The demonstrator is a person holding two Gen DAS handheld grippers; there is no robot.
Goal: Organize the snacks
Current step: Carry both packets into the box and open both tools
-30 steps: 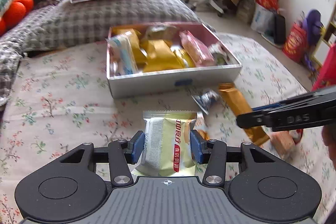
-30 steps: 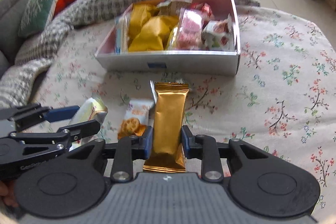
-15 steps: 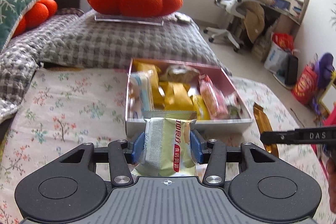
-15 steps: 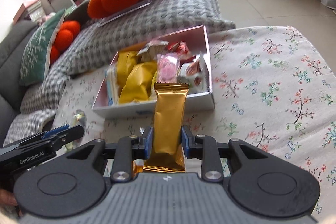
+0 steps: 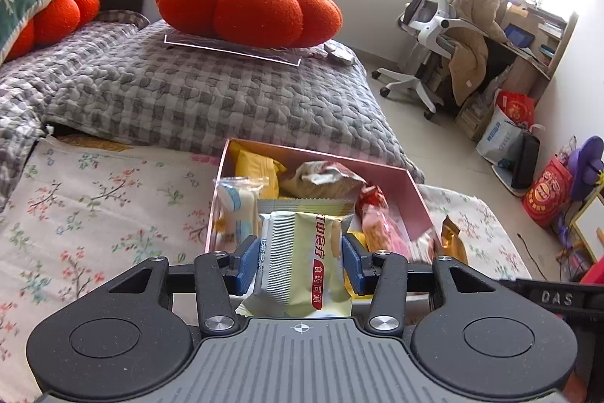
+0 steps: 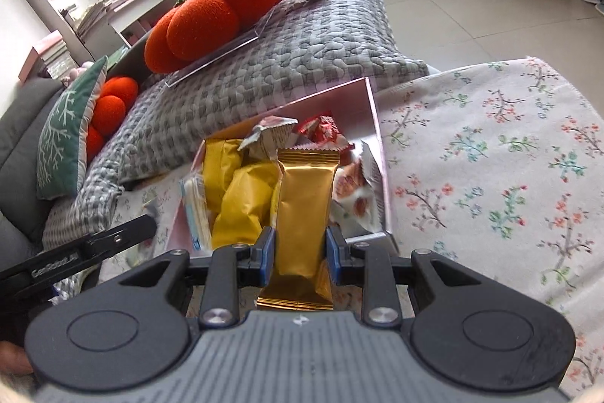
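My left gripper (image 5: 300,261) is shut on a pale green snack packet (image 5: 302,259) and holds it just in front of the pink snack box (image 5: 409,191). My right gripper (image 6: 301,253) is shut on a gold snack bar (image 6: 304,210) and holds it over the near edge of the same box (image 6: 372,108). The box holds several packets: yellow (image 6: 241,199), red and white. The gold bar's tip (image 5: 451,238) shows at the right in the left wrist view. The left gripper's body (image 6: 87,250) shows at the left in the right wrist view.
The box lies on a floral cloth (image 6: 490,157). Behind it are a grey checked quilt (image 5: 196,93) and an orange pumpkin cushion (image 5: 245,6). A green pillow (image 6: 64,135) lies at the far left. An office chair (image 5: 434,25) and bags stand on the floor to the right.
Both grippers have risen and moved forward towards the box with their packets. The box now sits closer and lower in both views.
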